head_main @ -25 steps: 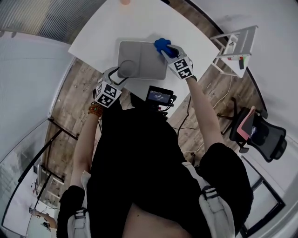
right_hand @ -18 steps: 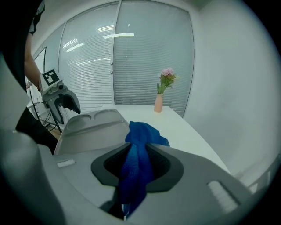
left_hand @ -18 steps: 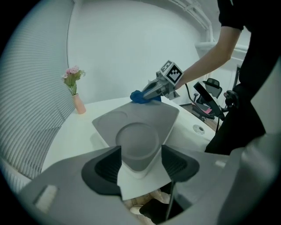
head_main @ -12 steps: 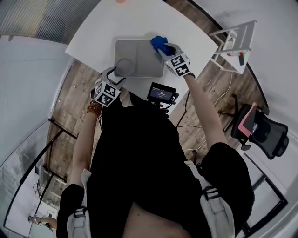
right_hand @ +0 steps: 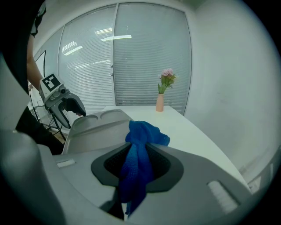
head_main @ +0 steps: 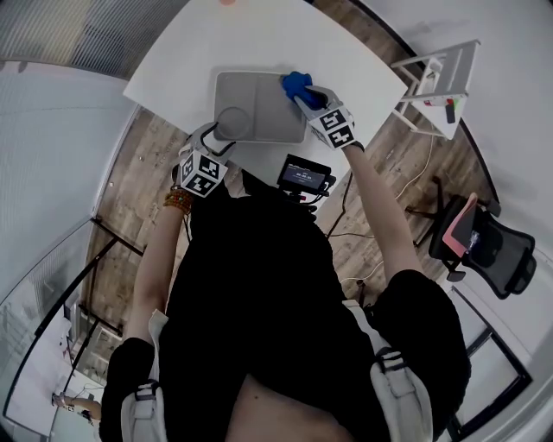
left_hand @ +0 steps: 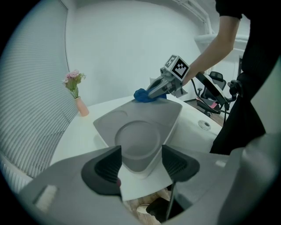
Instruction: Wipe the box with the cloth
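Now: wiping step in hand, blue cloth (head_main: pixel 295 84) working at the far right corner of the grey box (head_main: pixel 257 105).
Nearest, the left gripper (left_hand: pixel 141 160) is hovering at the box's near corner, fingers (left_hand: pixel 105 169) standing wide to either side and not visibly pinching. Beyond it, on the white tabletop (head_main: pixel 259 43), the right gripper (head_main: pixel 304 93) is reaching forward with its fingers clamping the cloth. Judging next: a sweep across the top, keeping pressure down.

The blue cloth (right_hand: pixel 139 151) is hiding part of the grey box (right_hand: pixel 94 125) behind it in the right gripper view, while the top edge of the head view is cutting off the pink vase (head_main: pixel 227 2).
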`<state>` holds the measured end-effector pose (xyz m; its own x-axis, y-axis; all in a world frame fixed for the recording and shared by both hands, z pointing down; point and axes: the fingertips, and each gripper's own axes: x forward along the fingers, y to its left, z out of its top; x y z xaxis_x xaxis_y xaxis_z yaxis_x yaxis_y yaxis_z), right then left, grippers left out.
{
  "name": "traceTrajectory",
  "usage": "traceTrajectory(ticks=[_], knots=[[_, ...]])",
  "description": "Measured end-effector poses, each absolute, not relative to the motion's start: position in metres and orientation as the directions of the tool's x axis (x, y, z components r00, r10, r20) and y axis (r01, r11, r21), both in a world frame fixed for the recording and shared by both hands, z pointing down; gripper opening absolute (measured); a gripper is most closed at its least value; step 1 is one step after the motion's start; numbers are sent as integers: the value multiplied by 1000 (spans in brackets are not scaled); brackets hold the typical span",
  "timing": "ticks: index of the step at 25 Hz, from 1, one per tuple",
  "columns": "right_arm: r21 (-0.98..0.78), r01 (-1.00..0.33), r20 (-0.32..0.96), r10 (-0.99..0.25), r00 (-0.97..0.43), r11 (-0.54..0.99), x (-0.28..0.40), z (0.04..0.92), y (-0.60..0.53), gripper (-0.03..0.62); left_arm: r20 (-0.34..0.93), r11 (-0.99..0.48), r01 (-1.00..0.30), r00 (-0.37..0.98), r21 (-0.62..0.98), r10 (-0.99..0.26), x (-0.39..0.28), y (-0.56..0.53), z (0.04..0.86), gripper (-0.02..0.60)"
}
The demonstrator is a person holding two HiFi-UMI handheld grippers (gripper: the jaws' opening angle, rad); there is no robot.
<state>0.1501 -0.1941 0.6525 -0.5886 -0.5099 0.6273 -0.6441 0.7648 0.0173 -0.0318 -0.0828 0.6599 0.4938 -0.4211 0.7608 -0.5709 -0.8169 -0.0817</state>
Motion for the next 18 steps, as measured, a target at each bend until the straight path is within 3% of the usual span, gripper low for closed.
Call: traceTrajectory(ticks=[18], knots=[[-84,-573,593,-421,-686,815,135,648,-116,114,776,-795,-602,464,-77,-427,-37,-79,658,394]])
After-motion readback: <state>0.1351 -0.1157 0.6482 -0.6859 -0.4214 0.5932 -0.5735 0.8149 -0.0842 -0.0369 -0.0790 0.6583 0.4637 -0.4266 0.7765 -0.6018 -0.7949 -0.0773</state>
